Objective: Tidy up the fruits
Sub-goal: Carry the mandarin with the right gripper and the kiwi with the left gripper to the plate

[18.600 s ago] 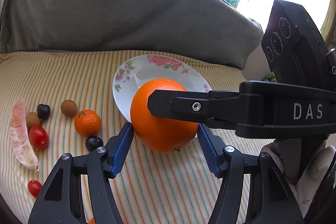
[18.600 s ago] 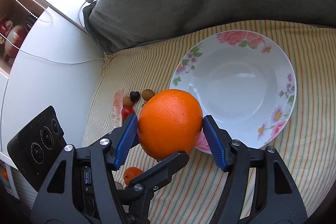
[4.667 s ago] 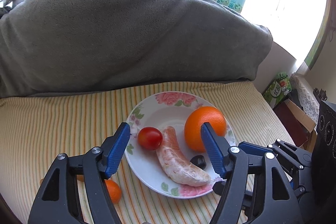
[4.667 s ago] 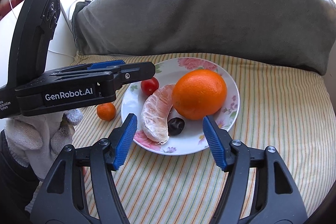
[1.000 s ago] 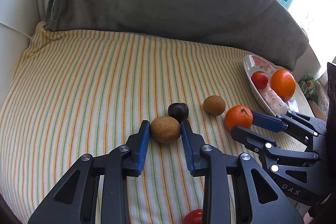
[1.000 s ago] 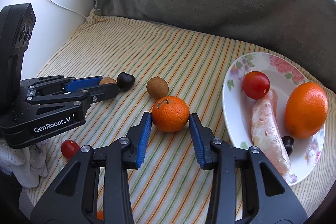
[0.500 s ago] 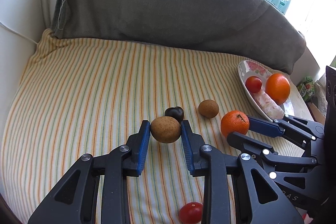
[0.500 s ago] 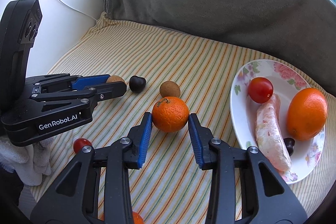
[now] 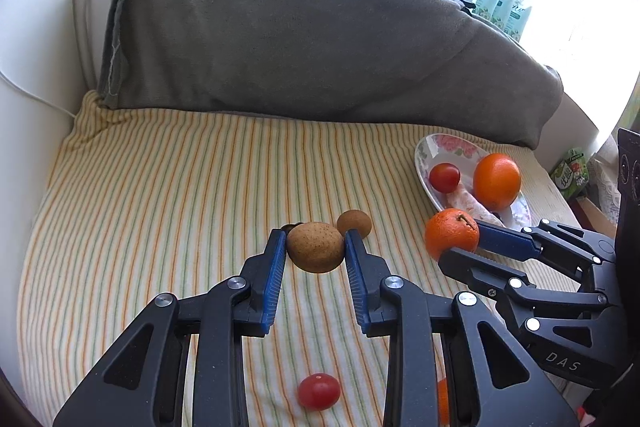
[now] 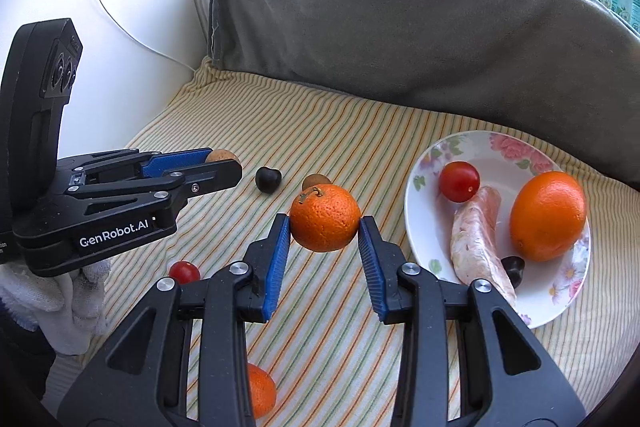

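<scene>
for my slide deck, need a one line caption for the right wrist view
Right gripper clamps a mandarin beside the floral plate of fruit.

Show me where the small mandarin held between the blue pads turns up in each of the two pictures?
Left wrist view: the mandarin sits right of centre, clamped in the right gripper reaching in from the right.
Right wrist view: the mandarin is at centre, between that gripper's own pads.
Shared landmark: the floral plate, just beyond it to the right.

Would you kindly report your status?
Left gripper shut on round brown fruit. Right gripper shut on small orange mandarin. Flowered white plate unobstructed.
</scene>
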A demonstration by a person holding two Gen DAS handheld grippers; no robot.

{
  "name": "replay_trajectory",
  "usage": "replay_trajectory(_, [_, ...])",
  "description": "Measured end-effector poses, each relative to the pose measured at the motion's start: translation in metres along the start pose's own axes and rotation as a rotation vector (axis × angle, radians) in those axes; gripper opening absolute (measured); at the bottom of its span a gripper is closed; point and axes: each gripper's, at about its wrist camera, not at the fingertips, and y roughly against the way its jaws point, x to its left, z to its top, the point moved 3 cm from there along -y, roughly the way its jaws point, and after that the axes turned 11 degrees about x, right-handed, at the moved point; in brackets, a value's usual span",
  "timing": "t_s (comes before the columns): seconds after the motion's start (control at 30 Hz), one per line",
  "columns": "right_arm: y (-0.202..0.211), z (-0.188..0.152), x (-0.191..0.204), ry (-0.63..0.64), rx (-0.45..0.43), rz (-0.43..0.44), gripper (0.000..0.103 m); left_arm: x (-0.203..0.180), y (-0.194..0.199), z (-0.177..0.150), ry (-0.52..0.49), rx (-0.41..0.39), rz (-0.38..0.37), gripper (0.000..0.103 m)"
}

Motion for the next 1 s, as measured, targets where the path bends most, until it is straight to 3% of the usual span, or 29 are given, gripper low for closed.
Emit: replay_trajectory(1.0, [0.070,-0.028,-0.083,-0.129,-0.097,-0.054,0.037,-0.077,0.005,0.026,-0.095,-0.046,-0.062,0.028])
